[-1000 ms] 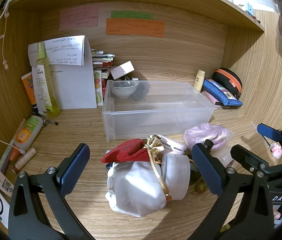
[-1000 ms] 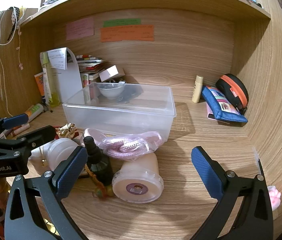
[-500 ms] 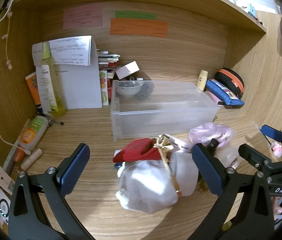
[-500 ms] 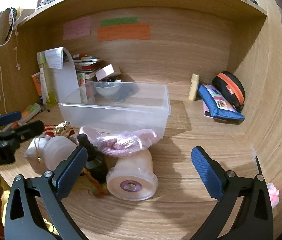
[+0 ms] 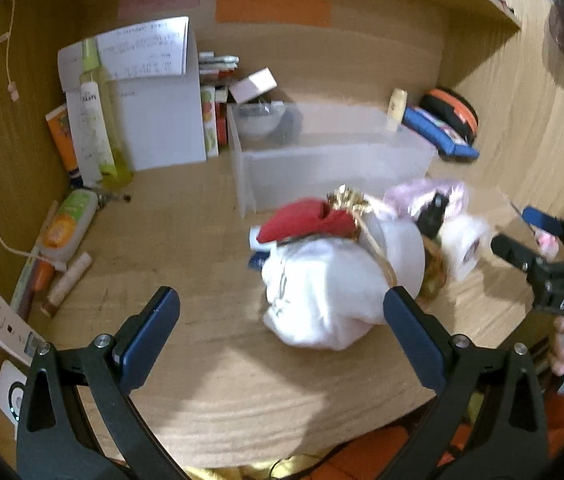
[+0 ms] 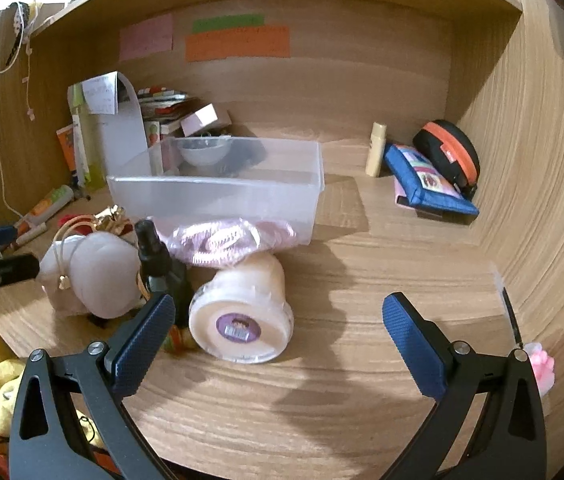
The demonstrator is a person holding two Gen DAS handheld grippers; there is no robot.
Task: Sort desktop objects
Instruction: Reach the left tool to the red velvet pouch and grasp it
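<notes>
A heap of small objects lies on the wooden desk in front of a clear plastic bin [image 5: 334,160] [image 6: 217,196]. It holds a white cloth pouch [image 5: 322,300] [image 6: 93,276], a red pouch [image 5: 306,222], a pink bag [image 6: 225,240], a dark spray bottle [image 6: 157,264] and a round white container [image 6: 241,312] lying on its side. My left gripper [image 5: 282,332] is open, just short of the white pouch. My right gripper [image 6: 277,332] is open in front of the round container, holding nothing.
A white bowl [image 6: 203,152] sits in the bin's far corner. Bottles and tubes [image 5: 93,120] and papers stand at the left wall. A blue pouch [image 6: 422,180], an orange-black case [image 6: 450,152] and a small tube [image 6: 376,148] lie at the back right. A pink item [image 6: 540,364] rests at the right.
Both grippers have drawn back towards the desk's front edge, and the left view has shifted left, so the heap sits further right. Neither gripper has taken hold of anything.
</notes>
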